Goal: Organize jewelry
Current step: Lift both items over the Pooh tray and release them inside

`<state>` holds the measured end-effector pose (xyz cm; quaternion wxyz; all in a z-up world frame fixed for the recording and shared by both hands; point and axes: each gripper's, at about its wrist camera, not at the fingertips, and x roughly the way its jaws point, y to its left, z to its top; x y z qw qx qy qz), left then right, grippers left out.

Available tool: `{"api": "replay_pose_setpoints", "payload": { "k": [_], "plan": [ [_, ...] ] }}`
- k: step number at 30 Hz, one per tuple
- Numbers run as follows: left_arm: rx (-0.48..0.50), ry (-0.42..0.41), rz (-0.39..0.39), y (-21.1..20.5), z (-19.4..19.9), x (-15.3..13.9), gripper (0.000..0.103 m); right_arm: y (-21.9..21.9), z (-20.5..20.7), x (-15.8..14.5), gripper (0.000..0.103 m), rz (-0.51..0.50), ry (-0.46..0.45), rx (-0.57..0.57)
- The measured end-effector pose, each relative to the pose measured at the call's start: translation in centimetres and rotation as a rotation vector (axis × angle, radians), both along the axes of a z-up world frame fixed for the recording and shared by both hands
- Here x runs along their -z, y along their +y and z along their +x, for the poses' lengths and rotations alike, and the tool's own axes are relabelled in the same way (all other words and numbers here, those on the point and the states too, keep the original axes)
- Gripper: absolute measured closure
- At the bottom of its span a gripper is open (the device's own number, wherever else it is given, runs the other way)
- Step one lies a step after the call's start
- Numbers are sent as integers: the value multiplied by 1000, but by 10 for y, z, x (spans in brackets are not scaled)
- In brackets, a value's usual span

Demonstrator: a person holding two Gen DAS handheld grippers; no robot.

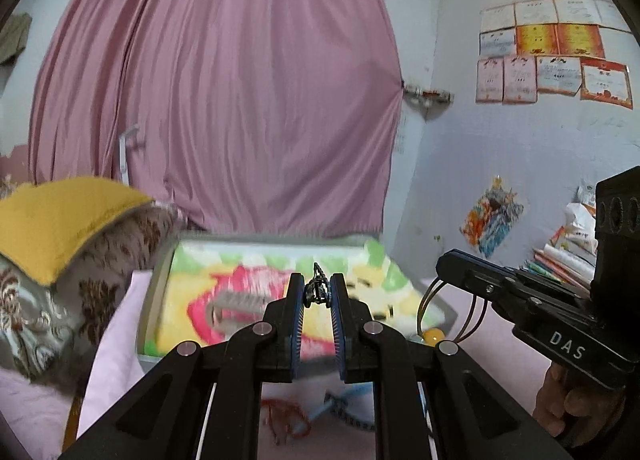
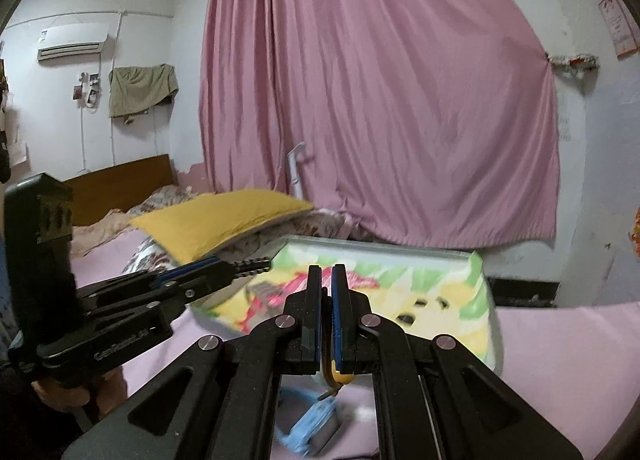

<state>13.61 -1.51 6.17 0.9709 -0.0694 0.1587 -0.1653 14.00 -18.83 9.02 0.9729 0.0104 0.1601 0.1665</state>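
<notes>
Two tongs: we hold one in each hand, both raised over the bed and pointing toward the curtain.
Left tongs: jaws nearly closed, pinching a dark chain piece near the tips; a short length of it sticks up above the jaws.
Left tongs, seen from the right wrist: the same piece juts out past the tips as a dark ridged bar.
Right tongs: jaws closed on thin wire bangles; an amber bead hangs from the loops below the tips.
Right wrist view: something amber shows under the closed jaws; we cannot make out the wires there.
Tray: shallow, pale-rimmed, with a bright cartoon print in green, yellow and pink; it lies on the bed ahead of and below both tongs.
Loose jewelry: a red cord and a blue beaded band lie on the pink sheet under the left tongs, nearer us than the tray.
Textures: tongs are matte black with blue ribbed pads; the curtain is pink with soft folds; a mustard pillow rests on floral bedding left of the tray.
Focus: tray and bedding are blurred.
</notes>
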Motion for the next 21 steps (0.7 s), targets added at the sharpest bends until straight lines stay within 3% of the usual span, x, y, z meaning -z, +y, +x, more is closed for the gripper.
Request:
{"api": "replay_pose_setpoints", "payload": {
  "k": [6,13,21],
  "plan": [
    [-25,-46,20,-9,15,-5,91,-2,15,-8,99,-24,-57,31],
    [-10,-66,63,-24,38,2,91,-5,38,0,99,-29,-34,65],
    [-1,33,103,-34,61,14,91,-13,60,15,99,-11,73,88]
  ]
}}
